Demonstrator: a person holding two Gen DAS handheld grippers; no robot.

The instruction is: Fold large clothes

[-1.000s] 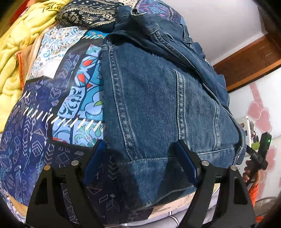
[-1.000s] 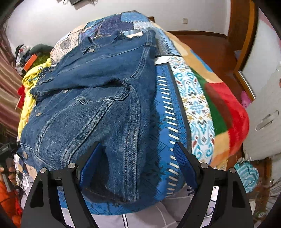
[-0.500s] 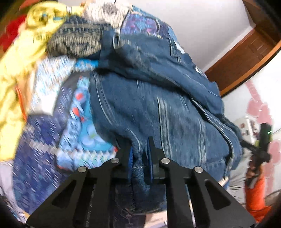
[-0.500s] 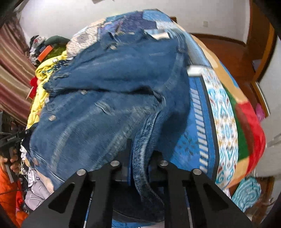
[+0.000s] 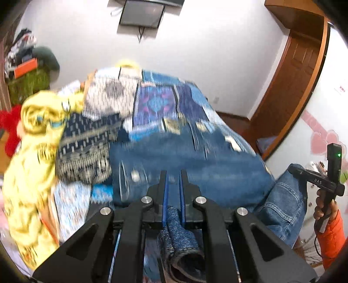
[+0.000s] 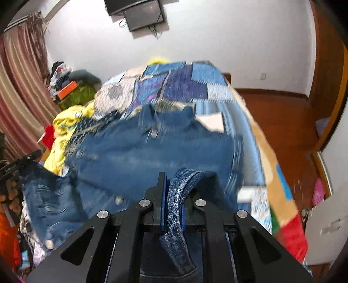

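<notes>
A blue denim jacket (image 5: 195, 169) lies on the patchwork bedspread (image 5: 156, 102). Both views are blurred by motion. My left gripper (image 5: 173, 180) is shut on the jacket's hem, and a fold of denim hangs down behind its jaws. My right gripper (image 6: 173, 185) is shut on the other corner of the hem, with a denim band (image 6: 178, 206) looped between its jaws. The jacket (image 6: 156, 152) rises from the bed toward both grippers, collar at the far end. The right gripper also shows in the left wrist view (image 5: 313, 180), holding denim at the right.
A yellow blanket (image 5: 32, 165) and a dark patterned cloth (image 5: 87, 148) lie along the bed's left side. A red plush (image 5: 9, 130) sits at far left. A wall monitor (image 6: 143, 15), curtains (image 6: 19, 87) and a wooden door (image 5: 289, 87) surround the bed.
Both grippers went from open around the hem to shut on it, then lifted the hem up and toward the far end of the bed. The views tilted up to show the wall.
</notes>
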